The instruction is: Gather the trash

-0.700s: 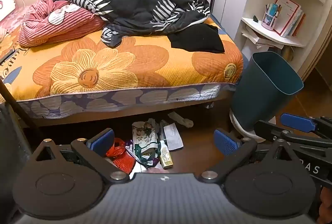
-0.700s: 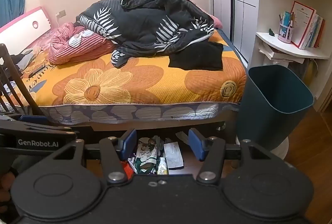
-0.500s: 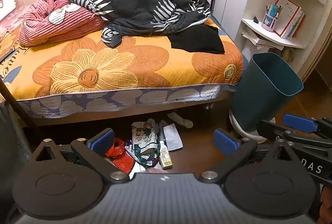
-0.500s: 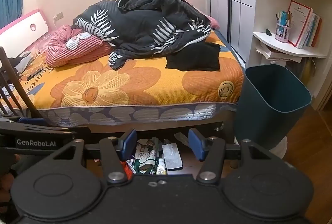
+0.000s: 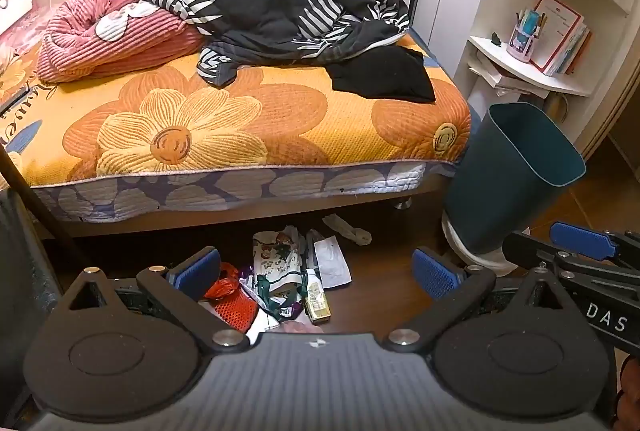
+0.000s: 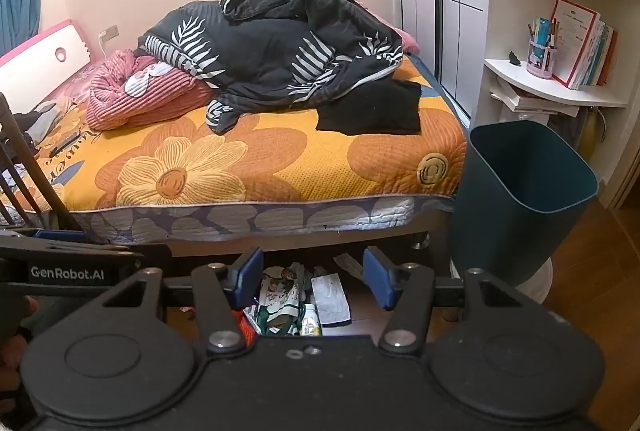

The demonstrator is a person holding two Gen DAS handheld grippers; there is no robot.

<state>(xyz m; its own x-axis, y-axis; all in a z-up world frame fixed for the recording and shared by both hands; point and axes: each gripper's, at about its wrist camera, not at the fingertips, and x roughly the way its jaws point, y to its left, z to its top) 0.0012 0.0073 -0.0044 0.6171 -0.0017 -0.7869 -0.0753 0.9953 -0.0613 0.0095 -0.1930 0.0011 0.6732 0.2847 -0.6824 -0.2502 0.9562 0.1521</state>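
Barely begun: wrapper pile (image 5: 288,279) untouched on floor beside bed; teal bin (image 5: 516,179) looks empty (bottom unseen). Left gripper (image 5: 316,267), right gripper (image 6: 312,277) both spread, holding nothing.

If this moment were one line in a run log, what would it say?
stage: approach | left hand-held gripper: open, empty | right hand-held gripper: open, empty | trash pile: on floor by bed | bin: right of pile
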